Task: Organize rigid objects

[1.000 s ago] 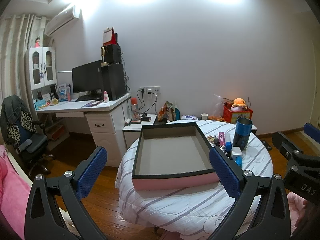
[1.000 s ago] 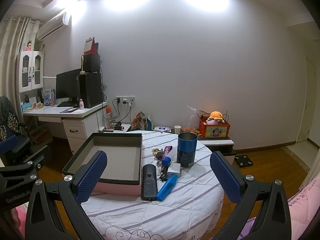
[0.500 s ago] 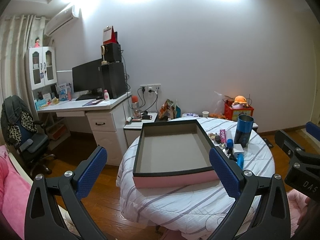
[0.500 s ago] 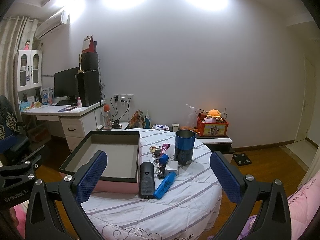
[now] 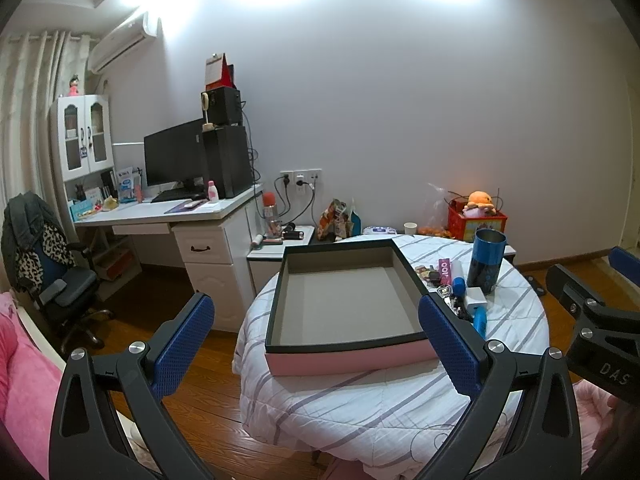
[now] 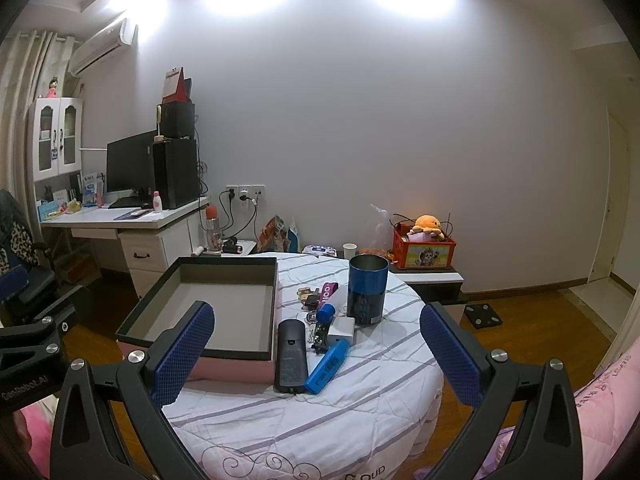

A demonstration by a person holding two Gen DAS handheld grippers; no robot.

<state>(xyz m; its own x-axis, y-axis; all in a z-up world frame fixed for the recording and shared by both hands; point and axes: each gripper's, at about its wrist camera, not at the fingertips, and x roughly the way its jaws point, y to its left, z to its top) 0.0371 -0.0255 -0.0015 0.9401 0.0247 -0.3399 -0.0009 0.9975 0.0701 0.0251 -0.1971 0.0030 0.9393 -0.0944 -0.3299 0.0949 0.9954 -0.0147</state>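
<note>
1. Left tool (image 5: 316, 342) and right tool (image 6: 316, 344): both spread, empty.
2. Pink box (image 6: 224, 368), black rim, grey inside, empty: ahead of left tool.
3. Black remote (image 6: 291, 354), blue bar (image 6: 328, 366), blue can (image 6: 367, 294): on surface (image 6: 360, 400) ahead of right tool.

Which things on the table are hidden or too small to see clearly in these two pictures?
- Remote: hidden in the left wrist view by that gripper's right finger.
- Small items by the tin: too small to identify in either view.
- Box near corner: covered by a finger in the right wrist view.
- Table front edge: cut off by the grippers' frames in both views.
</note>
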